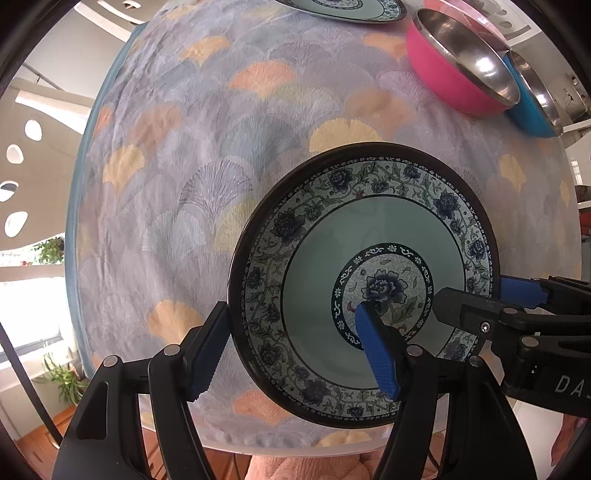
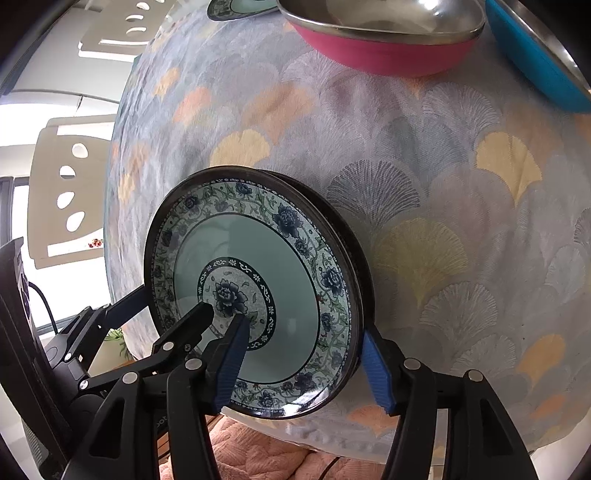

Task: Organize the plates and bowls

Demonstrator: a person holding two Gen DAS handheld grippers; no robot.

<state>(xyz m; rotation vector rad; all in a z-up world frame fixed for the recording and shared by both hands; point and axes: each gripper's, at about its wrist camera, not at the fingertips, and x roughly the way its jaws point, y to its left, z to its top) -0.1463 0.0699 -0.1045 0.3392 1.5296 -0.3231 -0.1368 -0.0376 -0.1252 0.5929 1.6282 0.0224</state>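
A dark-rimmed plate with blue flowers [image 1: 369,236] [image 2: 266,243] lies near the table's front edge, on top of a second plate whose rim shows beneath it [image 2: 356,254]. My left gripper [image 1: 291,332] is open and straddles the plate's left rim, one finger outside, one over the centre. My right gripper [image 2: 306,339] is open and straddles the right rim; it shows from the side in the left wrist view [image 1: 476,295]. A third matching plate [image 1: 354,9] [image 2: 236,7] lies at the far edge. A pink bowl [image 1: 458,70] [image 2: 384,40] and a blue bowl [image 1: 535,99] [image 2: 539,51] stand far right.
The round table [image 1: 221,155] [image 2: 443,184] wears a pale blue cloth with fan-leaf patterns. A pink cushion [image 2: 258,454] lies below the front edge. Potted plants [image 1: 62,376] stand by a window at the left.
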